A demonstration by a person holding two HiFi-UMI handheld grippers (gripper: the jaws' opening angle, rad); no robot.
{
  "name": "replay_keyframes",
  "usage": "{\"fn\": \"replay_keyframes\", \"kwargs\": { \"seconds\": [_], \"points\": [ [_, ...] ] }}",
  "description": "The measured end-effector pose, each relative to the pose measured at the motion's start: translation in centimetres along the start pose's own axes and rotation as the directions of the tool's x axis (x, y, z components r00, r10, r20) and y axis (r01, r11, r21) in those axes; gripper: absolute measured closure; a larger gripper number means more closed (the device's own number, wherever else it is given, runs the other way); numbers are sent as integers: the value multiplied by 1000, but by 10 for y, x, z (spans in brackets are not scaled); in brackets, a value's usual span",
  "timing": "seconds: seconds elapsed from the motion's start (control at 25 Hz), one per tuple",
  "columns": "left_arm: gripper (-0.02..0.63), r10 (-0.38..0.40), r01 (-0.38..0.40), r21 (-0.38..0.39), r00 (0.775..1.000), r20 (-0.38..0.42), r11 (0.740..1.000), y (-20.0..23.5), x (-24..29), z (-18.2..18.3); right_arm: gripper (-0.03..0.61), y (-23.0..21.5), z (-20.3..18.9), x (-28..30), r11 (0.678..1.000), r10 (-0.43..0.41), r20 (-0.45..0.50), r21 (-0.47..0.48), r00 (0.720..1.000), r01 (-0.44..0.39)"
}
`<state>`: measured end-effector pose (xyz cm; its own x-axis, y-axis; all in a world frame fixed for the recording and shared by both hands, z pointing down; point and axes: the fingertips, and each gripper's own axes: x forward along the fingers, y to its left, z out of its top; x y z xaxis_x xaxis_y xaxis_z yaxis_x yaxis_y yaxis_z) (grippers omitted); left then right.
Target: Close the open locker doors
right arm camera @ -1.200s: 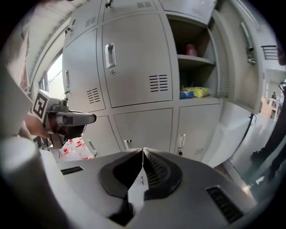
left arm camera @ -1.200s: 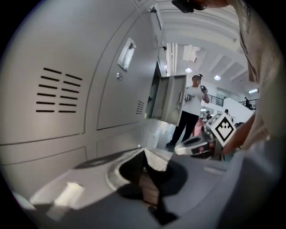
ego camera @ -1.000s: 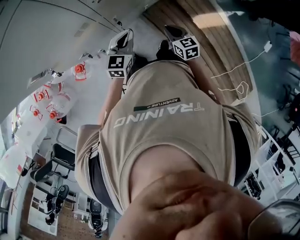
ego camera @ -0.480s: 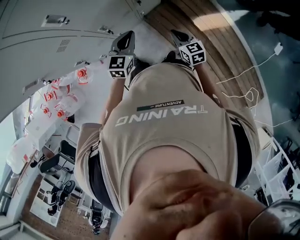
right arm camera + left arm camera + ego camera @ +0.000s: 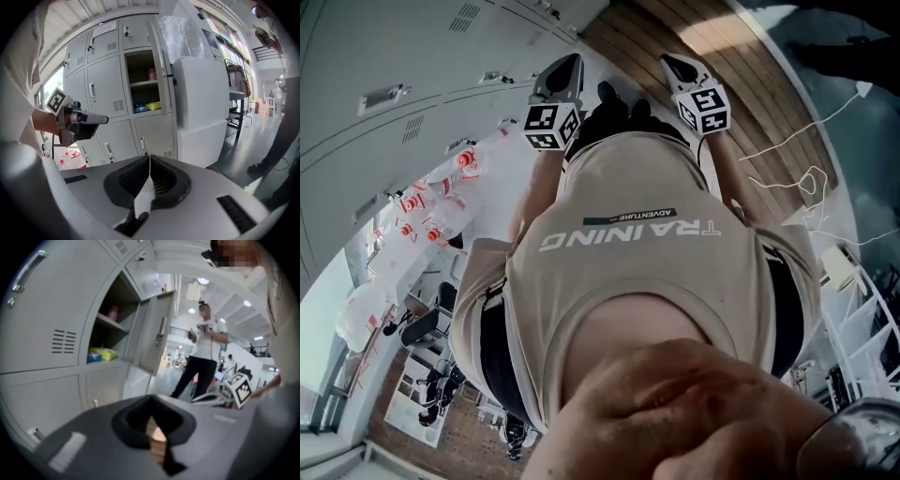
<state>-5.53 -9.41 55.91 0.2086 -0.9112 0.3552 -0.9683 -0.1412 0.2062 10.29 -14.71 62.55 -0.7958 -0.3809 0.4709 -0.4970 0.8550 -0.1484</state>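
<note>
Grey lockers run along the upper left of the head view. One locker stands open, its door swung out edge-on; the door also shows in the left gripper view. Inside, a pink item sits on the shelf above a yellow and blue packet. My left gripper and right gripper are held out in front of my chest, apart from the lockers. Left gripper is shut and empty. Right gripper is shut and empty.
A tall white appliance stands right of the open locker. Clear bottles with red caps lie on the floor by the lockers. Another person stands further down the room. White cables trail over the wooden floor.
The head view has swung, so more of the locker fronts show at upper left. Both grippers have drifted slightly rightward and upward in the picture, still shut.
</note>
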Motion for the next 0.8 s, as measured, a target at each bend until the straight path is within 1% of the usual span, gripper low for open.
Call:
{"fn": "replay_keyframes", "kwargs": {
  "seconds": [0.08,0.16,0.24,0.4,0.48,0.64,0.72,0.8],
  "points": [
    [614,-30,30,35,1000,6,999,-2,13,6,563,-8,14,0,1000,-22,49,14,999,22],
    [614,-57,55,78,998,24,995,-1,25,15,563,-12,37,1,999,-36,115,35,993,32],
    [614,-81,76,97,996,46,992,2,37,29,563,-17,60,2,998,-52,155,41,987,46],
    [614,-135,126,84,985,110,988,7,63,64,563,-33,109,2,996,-81,215,-13,973,86],
    [614,-167,157,79,977,130,984,8,74,76,563,-41,131,-1,994,-96,254,-23,962,105],
    [614,-183,175,75,977,113,982,14,91,86,563,-54,162,-3,988,-143,291,-16,946,155],
    [614,-188,178,88,976,109,980,15,96,91,563,-58,169,2,987,-148,291,-14,945,159],
    [614,-187,179,76,977,107,981,17,100,96,563,-61,175,10,989,-139,287,-14,948,149]
  ]
}}
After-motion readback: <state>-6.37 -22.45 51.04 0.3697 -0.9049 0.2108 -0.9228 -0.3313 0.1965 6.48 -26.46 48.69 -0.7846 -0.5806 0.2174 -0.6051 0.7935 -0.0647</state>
